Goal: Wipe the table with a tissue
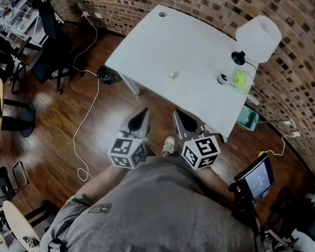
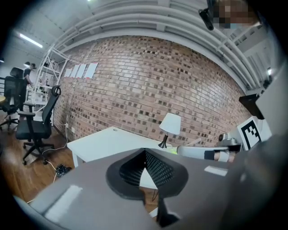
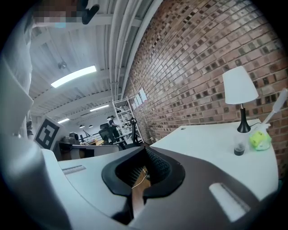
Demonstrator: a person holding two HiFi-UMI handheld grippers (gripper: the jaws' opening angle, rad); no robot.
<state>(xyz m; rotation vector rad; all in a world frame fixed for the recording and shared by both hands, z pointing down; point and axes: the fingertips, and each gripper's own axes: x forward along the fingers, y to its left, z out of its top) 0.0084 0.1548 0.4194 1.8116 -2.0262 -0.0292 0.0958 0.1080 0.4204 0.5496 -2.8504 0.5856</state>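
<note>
I hold left tongs and right tongs pressed together, empty, well short of the white surface. Crumpled tissue lies mid-surface (untouched). Risk: wide sweeps may topple the lamp.

no readable text, no legible signs
</note>
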